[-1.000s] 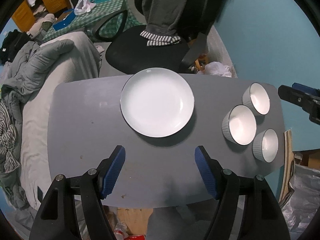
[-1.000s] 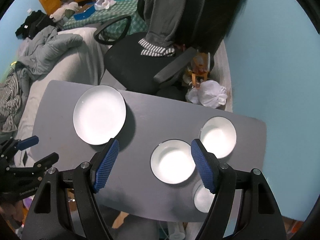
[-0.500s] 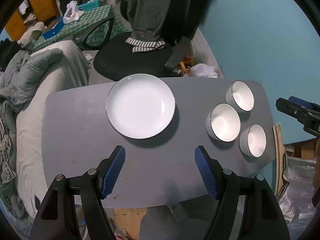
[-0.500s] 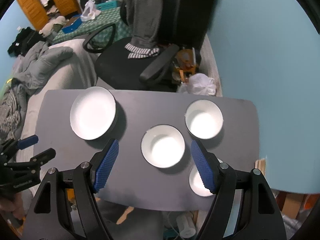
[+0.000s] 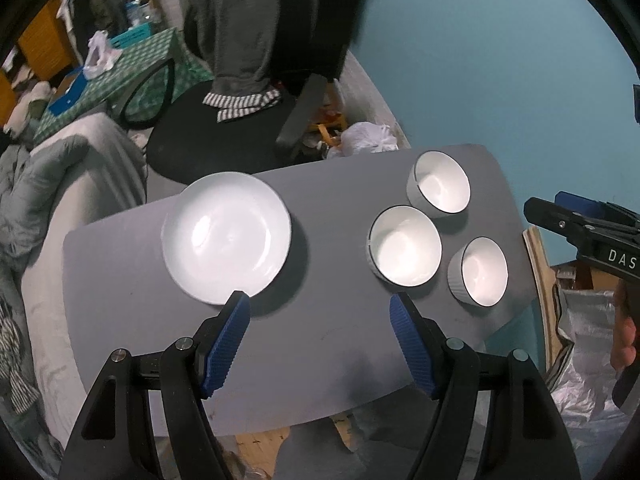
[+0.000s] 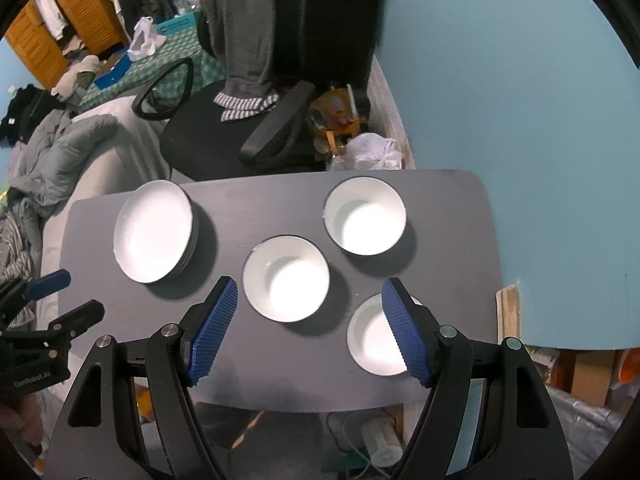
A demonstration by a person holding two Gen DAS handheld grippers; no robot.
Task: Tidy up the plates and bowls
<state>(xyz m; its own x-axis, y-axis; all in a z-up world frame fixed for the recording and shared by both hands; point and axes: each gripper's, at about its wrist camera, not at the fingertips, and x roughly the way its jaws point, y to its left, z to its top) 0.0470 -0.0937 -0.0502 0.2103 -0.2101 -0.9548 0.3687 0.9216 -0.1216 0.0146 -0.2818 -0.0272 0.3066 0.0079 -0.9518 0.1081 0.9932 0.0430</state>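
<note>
A stack of white plates (image 5: 226, 237) (image 6: 153, 231) sits at the left of the grey table (image 5: 328, 344) (image 6: 256, 200). Three white ribbed bowls stand at the right: a large middle bowl (image 5: 405, 251) (image 6: 286, 278), a far bowl (image 5: 439, 186) (image 6: 365, 216) and a near-right bowl (image 5: 479, 270) (image 6: 374, 336). My left gripper (image 5: 320, 308) is open and empty above the near table edge, between plates and bowls. My right gripper (image 6: 310, 292) is open and empty above the middle and near-right bowls, and shows at the right edge of the left wrist view (image 5: 576, 228).
A black office chair (image 5: 240, 112) (image 6: 248, 120) draped with grey clothing stands behind the table. A blue wall (image 6: 520, 100) is on the right. A bed with grey bedding (image 5: 48, 184) lies to the left. Bags and clutter (image 5: 368, 136) lie on the floor by the wall.
Both grippers have risen and drawn back; the table looks smaller and the plates and bowls lie lower and farther left in view. Nothing on the table moved.
</note>
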